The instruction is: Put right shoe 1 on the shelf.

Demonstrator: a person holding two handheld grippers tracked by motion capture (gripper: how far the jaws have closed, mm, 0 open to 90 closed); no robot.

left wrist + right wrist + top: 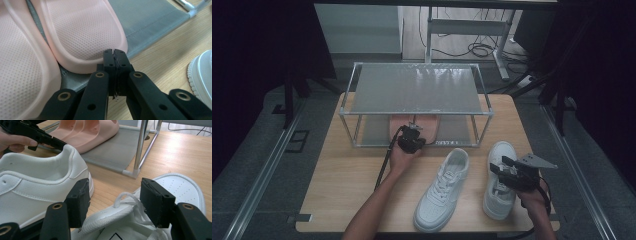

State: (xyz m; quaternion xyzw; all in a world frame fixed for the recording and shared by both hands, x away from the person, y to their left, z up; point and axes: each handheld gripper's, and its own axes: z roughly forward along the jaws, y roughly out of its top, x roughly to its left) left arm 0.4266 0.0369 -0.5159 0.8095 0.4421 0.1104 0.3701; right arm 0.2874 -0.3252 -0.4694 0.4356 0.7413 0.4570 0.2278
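A pair of pink slippers (82, 30) is seen lying side by side on the grey lower shelf (150, 17) of a metal-framed shoe rack (414, 90) at the far middle of the bench (347, 175). In the left gripper view, the left tongs (115, 53) are shown pressed fully together with nothing between them, their tips just at the rounded rim of one slipper; whether the rim is actually touched cannot be told. In the high view these tongs (413, 131) are held by the left hand (404, 155) at the rack's front edge.

Nearer the person, two white sneakers are placed on the bench. The left sneaker (443, 190) lies angled, well clear of the rack, with its heel collar pointed toward it. The right sneaker (499, 180) lies beside it, its perforated toe toward the rack's corner post (140, 147). The right tongs (115, 200) are held wide apart over the opening of that sneaker (155, 202), with one pad to each side of the collar and a loose lace end between them; neither pad is seen to press on the shoe. In the high view the right tongs (497, 166) are seen above the same sneaker, gripped by the right hand (534, 197).
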